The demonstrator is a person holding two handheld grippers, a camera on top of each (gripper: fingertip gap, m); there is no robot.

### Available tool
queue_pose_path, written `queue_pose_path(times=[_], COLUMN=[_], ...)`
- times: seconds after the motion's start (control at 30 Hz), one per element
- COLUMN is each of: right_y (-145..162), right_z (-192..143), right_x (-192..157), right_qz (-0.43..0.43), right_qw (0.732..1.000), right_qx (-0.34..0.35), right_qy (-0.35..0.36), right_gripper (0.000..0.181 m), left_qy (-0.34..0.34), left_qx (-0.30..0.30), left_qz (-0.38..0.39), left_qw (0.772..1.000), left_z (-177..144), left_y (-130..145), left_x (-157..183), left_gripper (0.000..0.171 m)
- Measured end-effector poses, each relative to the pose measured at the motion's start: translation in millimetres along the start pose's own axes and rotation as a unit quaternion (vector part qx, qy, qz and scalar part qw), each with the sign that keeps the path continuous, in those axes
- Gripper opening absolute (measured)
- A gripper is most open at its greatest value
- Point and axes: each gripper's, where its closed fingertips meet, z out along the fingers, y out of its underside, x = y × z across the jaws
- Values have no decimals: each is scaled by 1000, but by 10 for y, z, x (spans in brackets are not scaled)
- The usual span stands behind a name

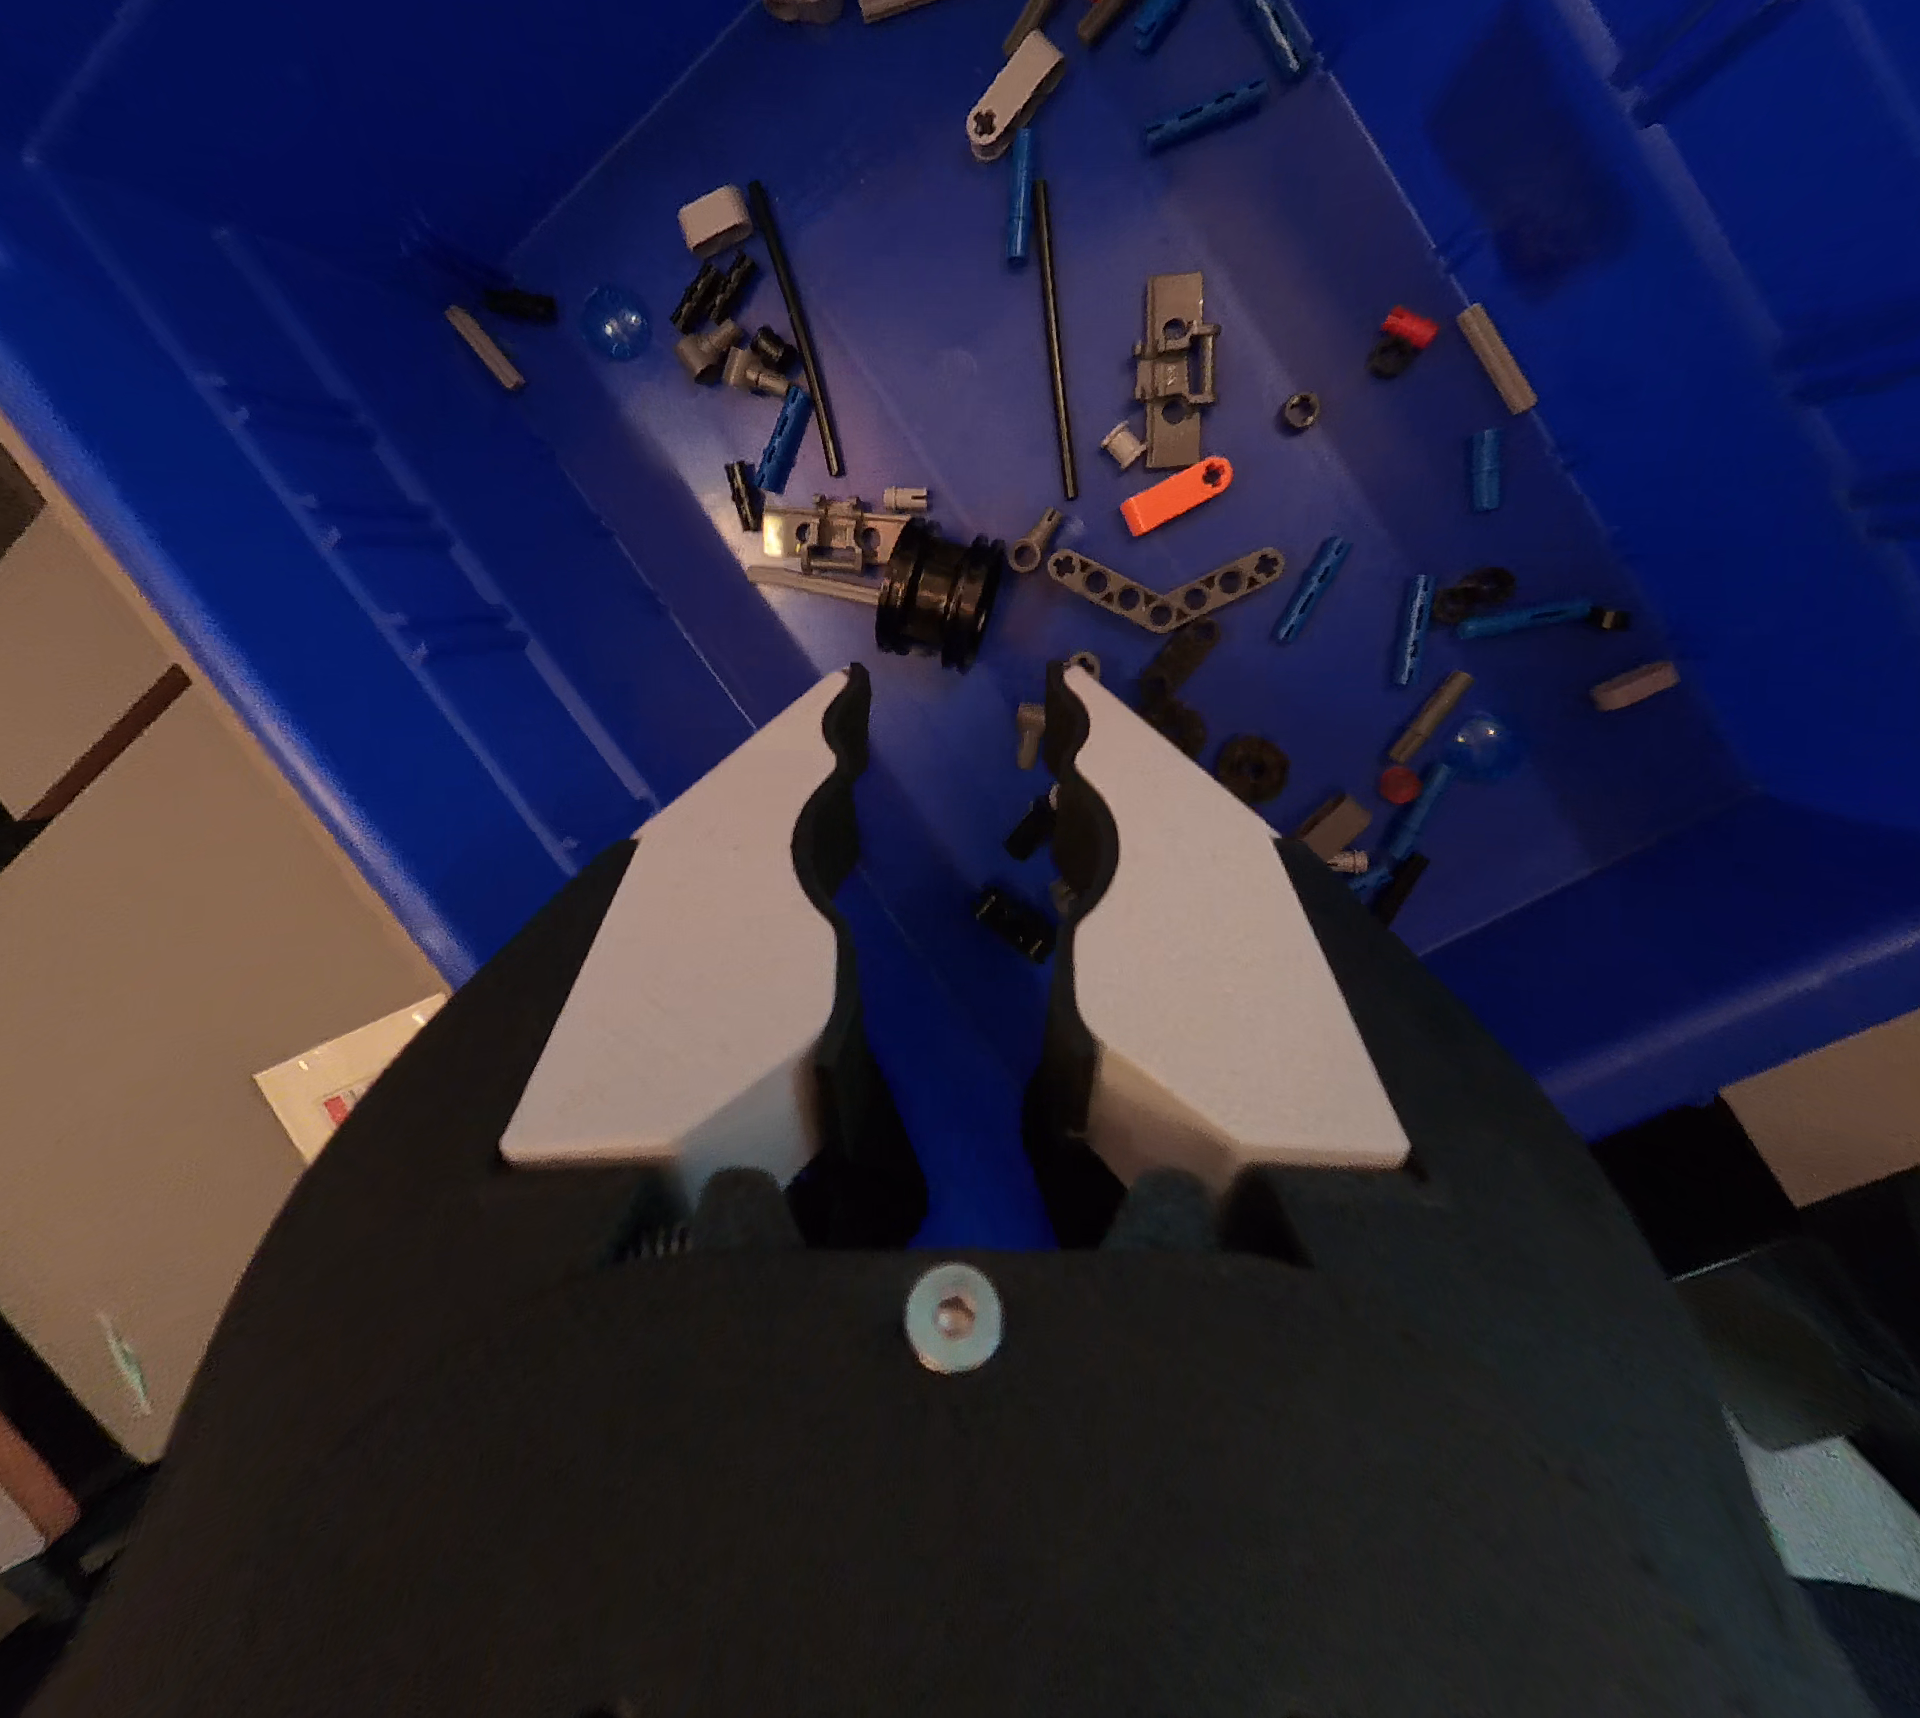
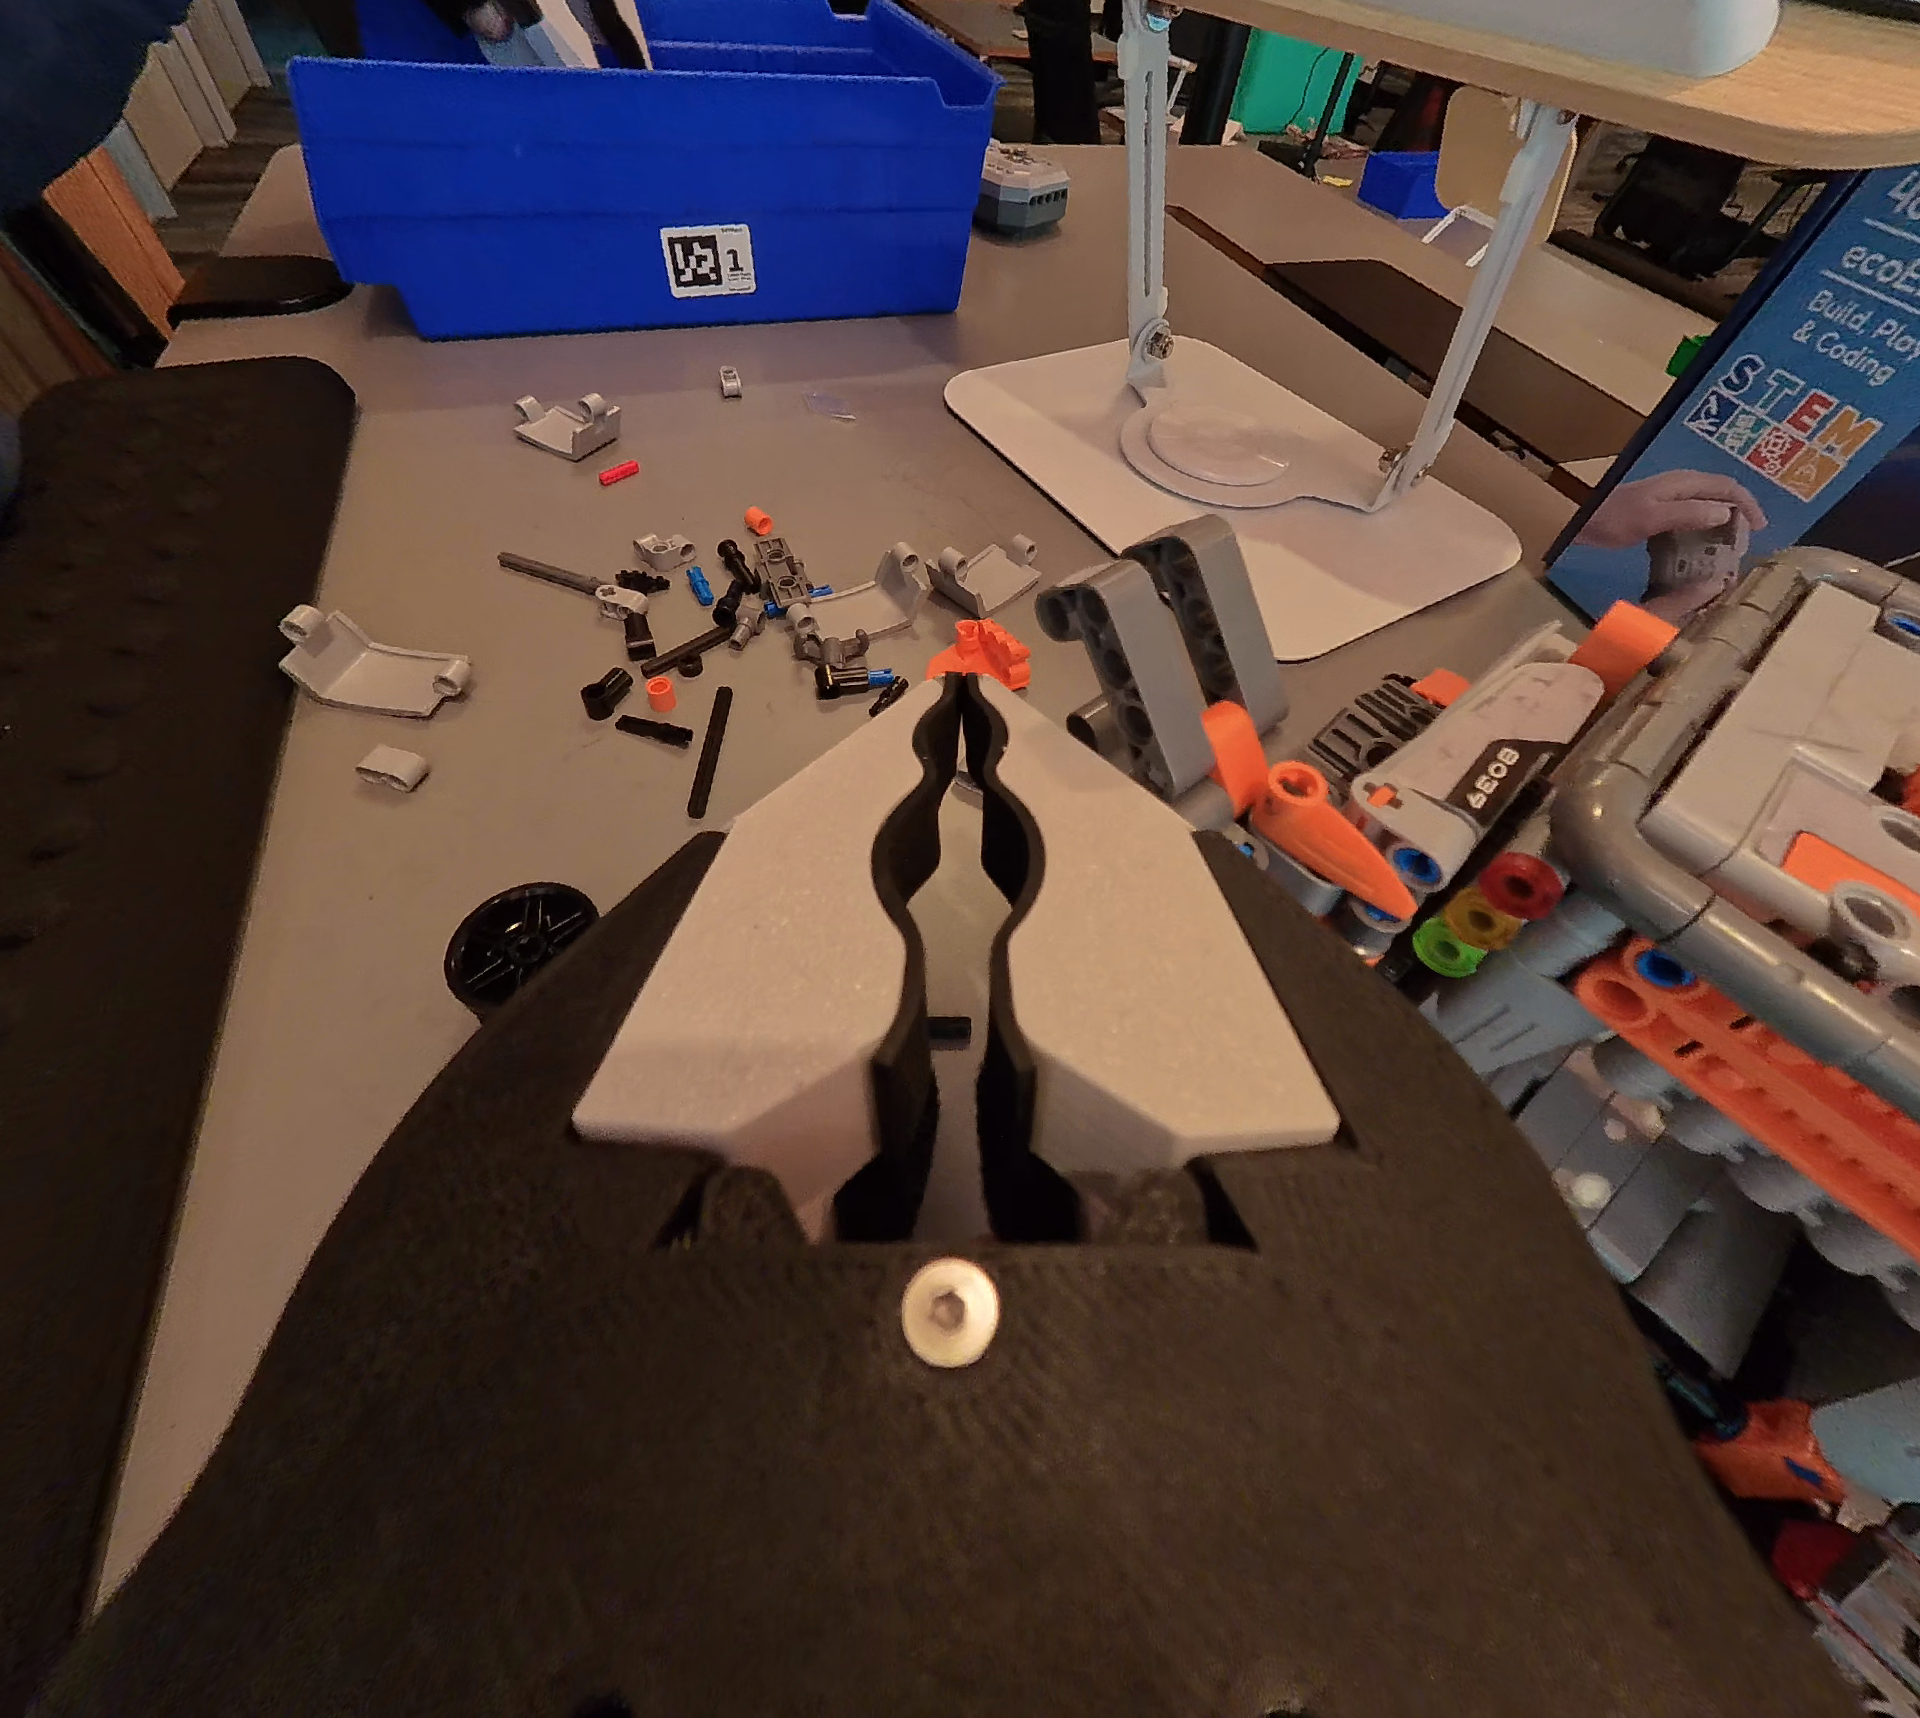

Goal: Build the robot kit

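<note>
Orange piece (image 2: 982,652) pinched, half-hidden, by right tool (image 2: 958,681); left tool (image 1: 956,681) gapes empty.

My left gripper (image 1: 956,681) hangs open inside the blue bin (image 1: 312,421), nearest a black wheel (image 1: 938,593). My right gripper (image 2: 961,689) pinches a small orange piece (image 2: 982,650) above the table (image 2: 416,837).
</note>
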Motion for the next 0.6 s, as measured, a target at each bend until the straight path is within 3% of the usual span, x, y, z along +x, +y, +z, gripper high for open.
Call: queue_pose_path(times=[0.23, 0.33, 0.6], right_y=[17, 20, 18], right_z=[1, -8, -2], right_x=[-13, -19, -35], right_qz=[-6, -8, -11], right_qw=[1000, 1000, 1000], right_qx=[-7, -7, -9], right_qy=[1, 0, -3], right_gripper=[0, 0, 0], left_qy=[-7, -6, 24], left_qx=[-67, -93, -54], left_qz=[30, 34, 29], left_qw=[997, 995, 998], left_z=[219, 291, 244], left_y=[-41, -2, -168], left_x=[-10, -31, 26], left_gripper=[33, 21, 19])
